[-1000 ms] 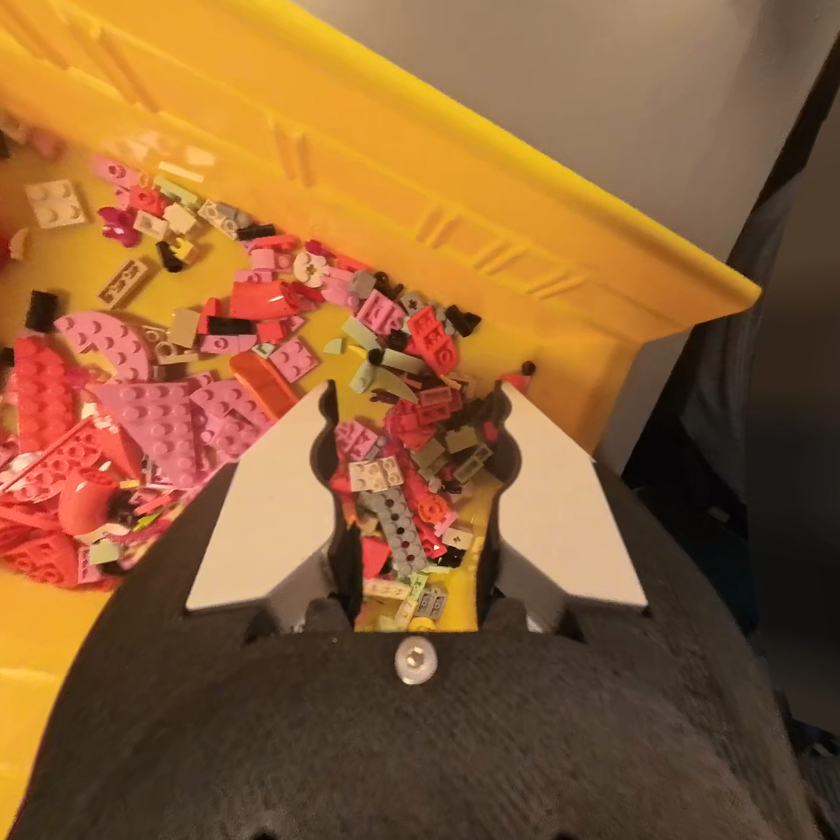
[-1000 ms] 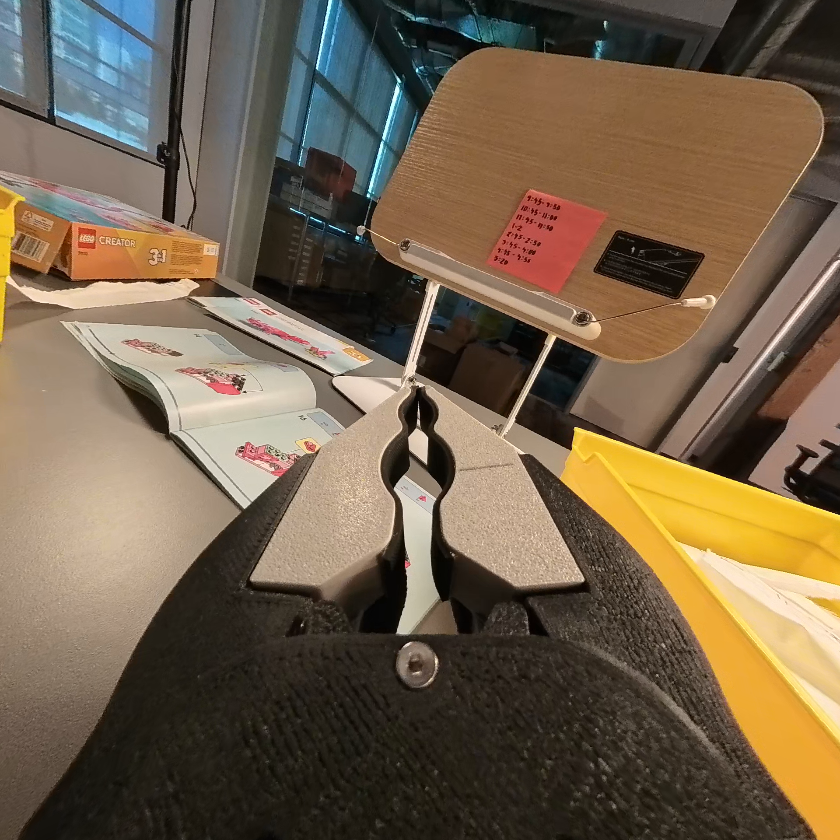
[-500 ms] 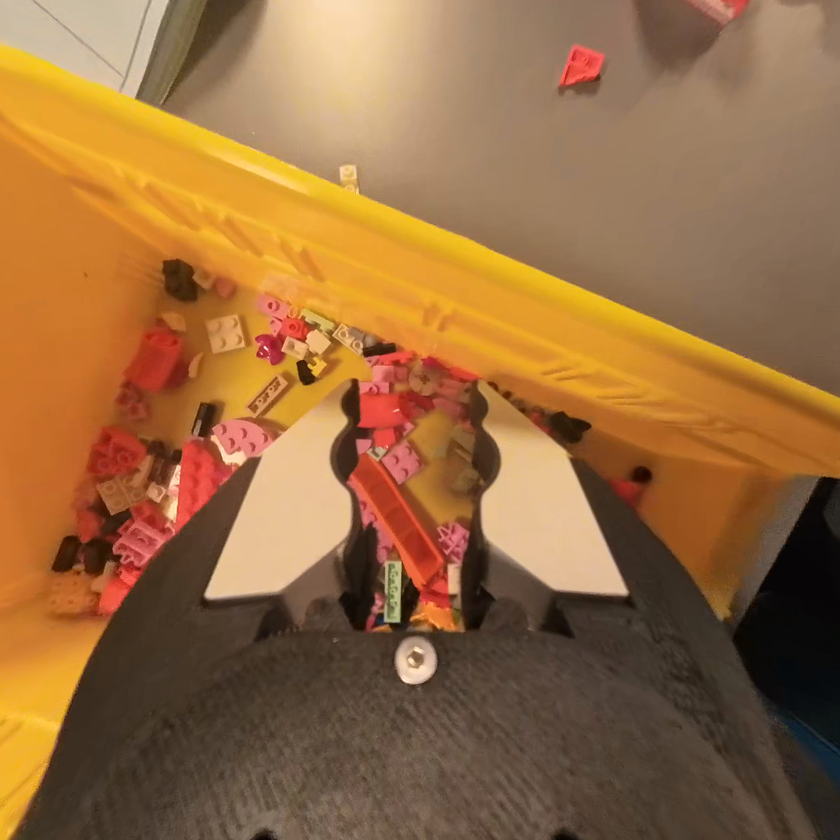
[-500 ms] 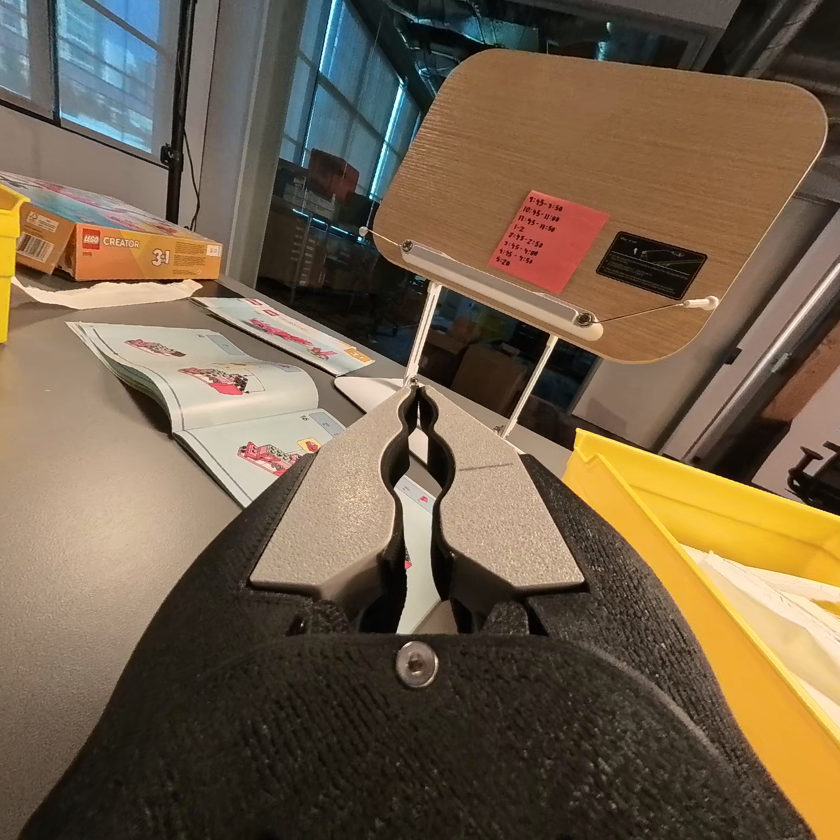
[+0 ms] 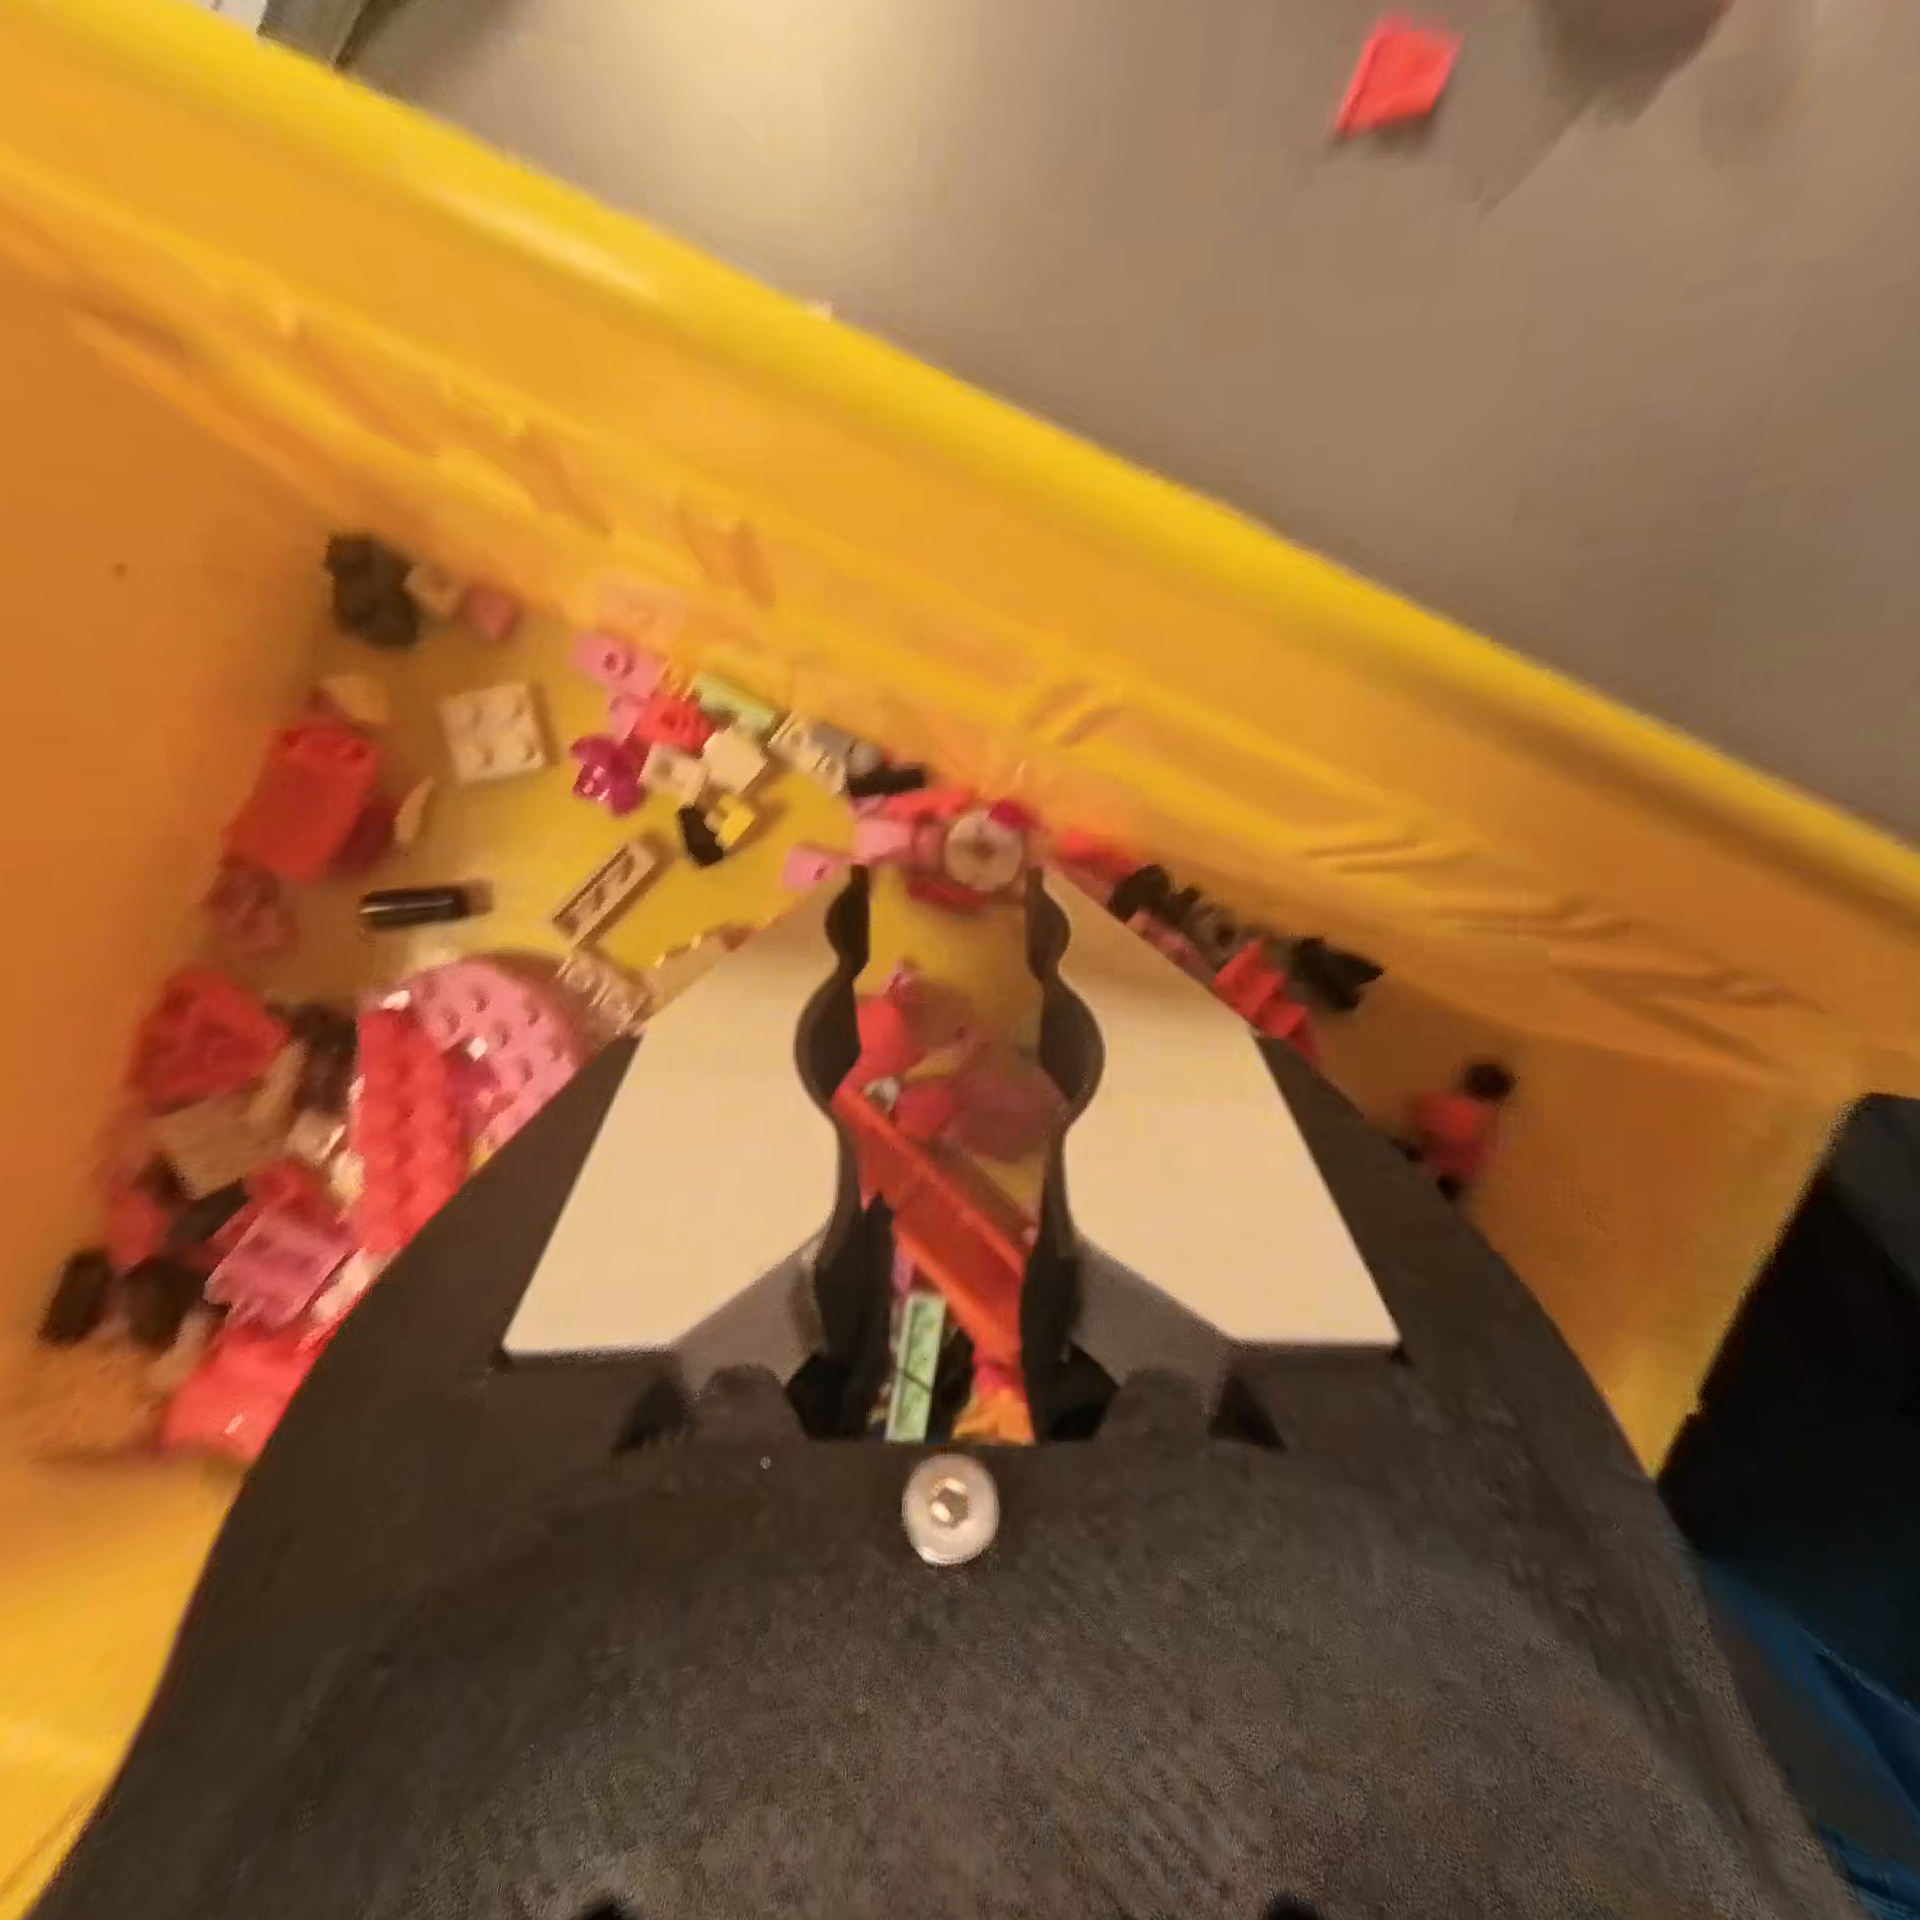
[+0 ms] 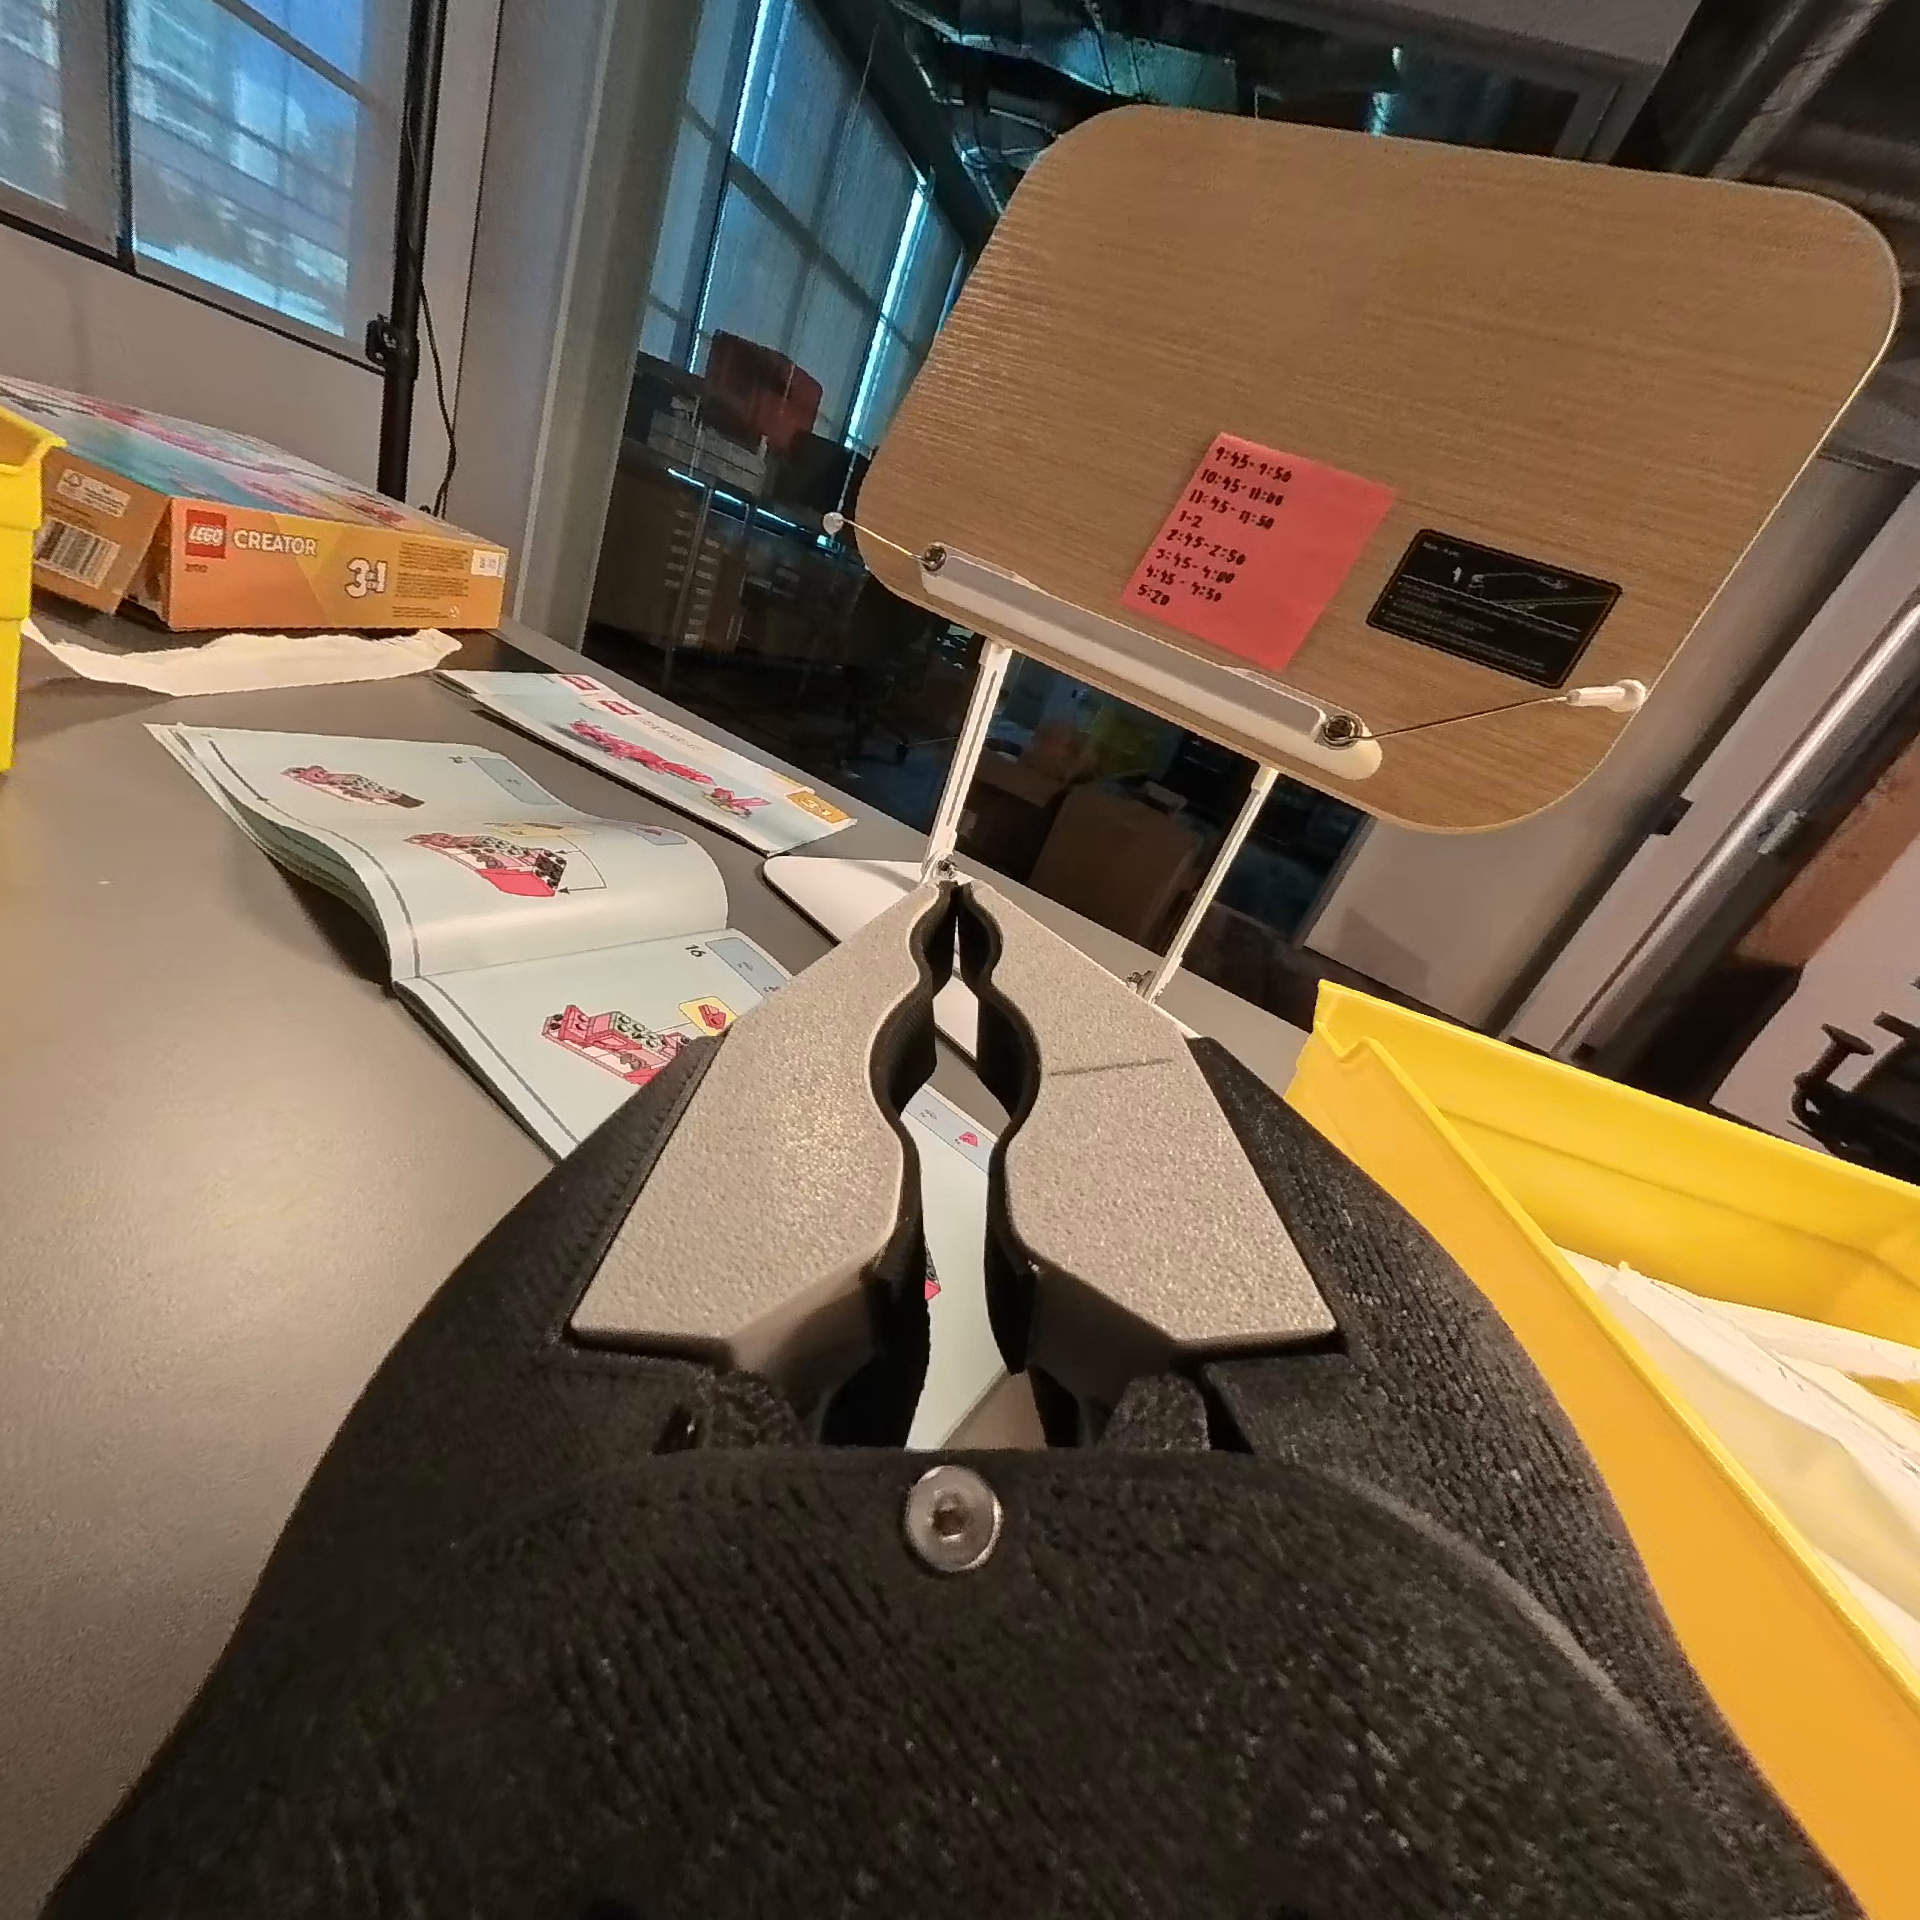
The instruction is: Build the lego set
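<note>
My left gripper (image 5: 948,883) reaches down into a yellow bin (image 5: 1143,644) full of loose red, pink, white and black bricks. Its jaws stand a little apart with nothing pressed between the pads. A round white piece (image 5: 979,850) on red bricks lies just beyond the fingertips, by the bin's far wall. A long orange-red piece (image 5: 935,1184) lies on the bin floor below the fingers. The view is blurred. My right gripper (image 6: 951,894) is shut with nothing between its pads, low over the grey table above an open instruction booklet (image 6: 499,883).
A wooden book stand (image 6: 1351,416) with a pink note stands behind the right gripper. A second yellow bin (image 6: 1558,1195) holding white paper is at its right. A second booklet (image 6: 665,748), a toy box (image 6: 260,551) and white tissue (image 6: 239,655) lie farther left. A red piece (image 5: 1392,68) lies on the table beyond the brick bin. About 35 cm separates my left fingertips from my right. My left gripper is the nearer one to the red piece (image 5: 1392,68): about 15 cm, against 20 cm.
My left gripper's jaws have narrowed steadily while it moved over the bricks toward the bin's far wall, taking hold of nothing. The right gripper has stayed still and shut.
</note>
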Demonstrator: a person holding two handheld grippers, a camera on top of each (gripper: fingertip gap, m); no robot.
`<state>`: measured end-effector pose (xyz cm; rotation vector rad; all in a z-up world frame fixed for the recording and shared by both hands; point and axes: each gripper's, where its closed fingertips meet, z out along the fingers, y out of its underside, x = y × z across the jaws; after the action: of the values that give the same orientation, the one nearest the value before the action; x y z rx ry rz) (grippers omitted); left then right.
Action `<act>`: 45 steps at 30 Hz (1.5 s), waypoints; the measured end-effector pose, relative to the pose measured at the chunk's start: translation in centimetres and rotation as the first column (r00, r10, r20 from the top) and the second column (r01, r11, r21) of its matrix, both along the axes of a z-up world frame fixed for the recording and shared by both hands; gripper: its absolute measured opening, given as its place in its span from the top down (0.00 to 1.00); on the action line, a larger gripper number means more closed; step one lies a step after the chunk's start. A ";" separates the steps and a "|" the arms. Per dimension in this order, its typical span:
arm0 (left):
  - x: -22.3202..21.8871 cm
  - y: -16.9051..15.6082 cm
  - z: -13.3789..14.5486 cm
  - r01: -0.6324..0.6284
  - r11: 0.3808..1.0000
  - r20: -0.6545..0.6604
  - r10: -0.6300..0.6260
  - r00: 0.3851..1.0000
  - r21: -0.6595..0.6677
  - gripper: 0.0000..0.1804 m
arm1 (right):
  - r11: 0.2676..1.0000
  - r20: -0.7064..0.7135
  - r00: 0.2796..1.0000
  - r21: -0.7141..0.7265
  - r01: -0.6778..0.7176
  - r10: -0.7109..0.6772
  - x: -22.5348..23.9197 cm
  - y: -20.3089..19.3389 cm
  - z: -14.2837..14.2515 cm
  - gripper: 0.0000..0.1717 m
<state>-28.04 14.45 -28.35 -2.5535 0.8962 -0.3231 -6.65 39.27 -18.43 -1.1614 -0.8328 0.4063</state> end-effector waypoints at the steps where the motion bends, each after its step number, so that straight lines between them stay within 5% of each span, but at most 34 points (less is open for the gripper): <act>1: 0.4 0.2 0.1 0.004 1.000 0.034 -0.004 0.999 0.002 0.84 | 1.000 0.002 1.000 0.001 0.001 -0.001 0.0 0.0 0.0 1.00; 16: -0.7 -0.5 -1.0 0.024 0.999 -0.055 -0.026 0.998 -0.038 0.96 | 1.000 0.015 1.000 0.005 0.004 -0.004 -0.1 0.0 -0.1 1.00; 32: -4.2 1.2 1.7 -0.296 0.955 0.073 0.294 0.953 0.026 0.89 | 1.000 0.003 1.000 0.001 -0.011 0.011 -0.1 -0.1 0.0 1.00; 37: -5.9 -0.8 2.8 -0.327 0.944 -0.065 0.330 0.942 0.045 0.87 | 1.000 0.000 1.000 0.000 -0.013 0.013 -0.1 -0.1 0.0 1.00; 45: -8.9 -8.4 2.9 -0.331 0.900 -0.431 0.188 0.882 -0.284 0.81 | 1.000 -0.001 1.000 0.000 -0.016 0.016 -0.2 -0.2 0.0 1.00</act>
<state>-36.95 6.09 -25.45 -3.1018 0.6434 0.1409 -6.80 39.10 -18.44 -1.1558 -0.8417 0.4196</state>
